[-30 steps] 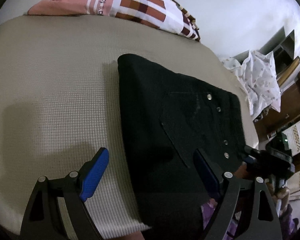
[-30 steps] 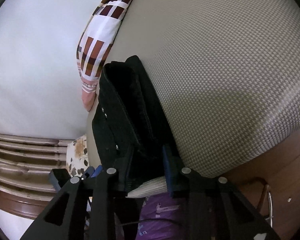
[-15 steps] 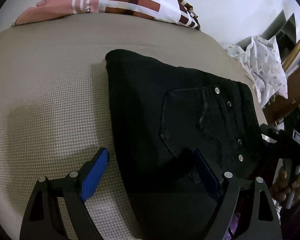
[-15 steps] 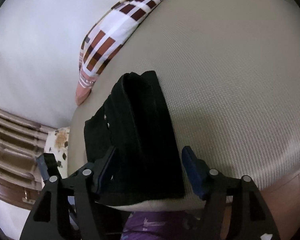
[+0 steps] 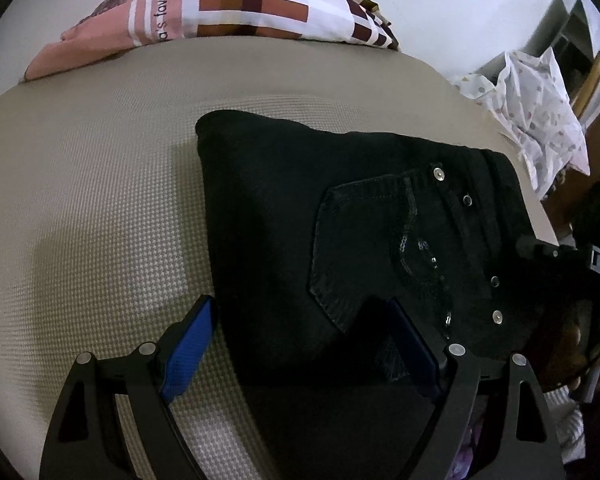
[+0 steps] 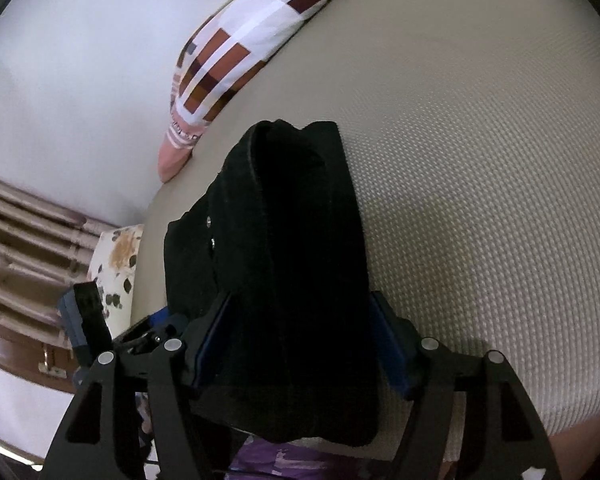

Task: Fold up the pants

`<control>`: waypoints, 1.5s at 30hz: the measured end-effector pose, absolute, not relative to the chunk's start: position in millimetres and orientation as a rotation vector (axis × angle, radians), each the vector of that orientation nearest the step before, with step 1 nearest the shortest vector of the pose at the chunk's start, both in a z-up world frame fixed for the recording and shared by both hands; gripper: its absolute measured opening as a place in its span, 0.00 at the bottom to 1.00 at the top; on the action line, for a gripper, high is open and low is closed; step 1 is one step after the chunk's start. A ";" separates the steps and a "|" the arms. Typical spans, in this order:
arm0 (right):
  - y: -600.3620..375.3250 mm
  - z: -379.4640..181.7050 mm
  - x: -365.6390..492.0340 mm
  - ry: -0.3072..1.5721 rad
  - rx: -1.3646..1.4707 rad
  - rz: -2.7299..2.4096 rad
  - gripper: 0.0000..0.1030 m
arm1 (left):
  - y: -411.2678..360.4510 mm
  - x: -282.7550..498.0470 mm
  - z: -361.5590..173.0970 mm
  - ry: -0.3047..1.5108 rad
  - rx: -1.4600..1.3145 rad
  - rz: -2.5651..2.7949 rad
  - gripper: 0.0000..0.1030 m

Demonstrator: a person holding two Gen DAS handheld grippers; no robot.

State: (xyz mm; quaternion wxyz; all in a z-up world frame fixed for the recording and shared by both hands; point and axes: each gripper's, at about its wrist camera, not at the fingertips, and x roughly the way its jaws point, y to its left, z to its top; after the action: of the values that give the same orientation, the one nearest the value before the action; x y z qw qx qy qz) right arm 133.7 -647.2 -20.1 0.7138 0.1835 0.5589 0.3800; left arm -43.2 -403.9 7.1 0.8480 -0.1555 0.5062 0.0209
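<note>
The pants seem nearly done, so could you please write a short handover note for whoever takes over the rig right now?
Left tongs: open, holding nothing, above the near edge of the pants.
Right tongs: open, straddling the pants' end at the bed's edge; the cloth lies between the fingers, not pinched.
Pants: a folded black bundle flat on the beige bed, back pocket and studs facing up, apart from the checked pillow.
Done: the folds appear complete.
Left: probably only lifting both tongs away; check the layered edge for neatness first.
</note>
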 end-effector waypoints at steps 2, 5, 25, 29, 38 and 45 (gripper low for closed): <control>-646.3 -20.8 136.3 1.228 0.399 0.861 0.63 | -405.0 -42.4 7.2 1.068 -0.315 0.046 0.84; -646.2 -21.9 142.6 1.248 0.417 0.871 0.65 | -406.0 -41.0 7.5 1.071 -0.296 0.052 0.87; -636.9 -20.5 151.5 1.319 0.433 1.007 0.99 | -410.6 -31.1 4.2 1.096 -0.224 0.066 0.96; -635.9 -20.2 152.7 1.329 0.422 1.024 0.99 | -412.0 -28.8 3.2 1.103 -0.195 0.080 0.99; -620.6 -11.9 145.2 1.302 0.262 1.034 0.99 | -413.7 -28.9 0.9 1.103 -0.210 0.073 0.99; -616.3 -9.6 140.4 1.279 0.150 1.011 0.67 | -422.5 -30.3 4.2 1.070 -0.159 0.047 0.83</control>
State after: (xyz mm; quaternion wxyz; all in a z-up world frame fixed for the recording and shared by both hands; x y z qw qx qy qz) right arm 140.4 -616.3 -9.6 0.6833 0.0671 0.5704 0.4508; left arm -30.3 -422.5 4.2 0.8571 -0.0756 0.5091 0.0225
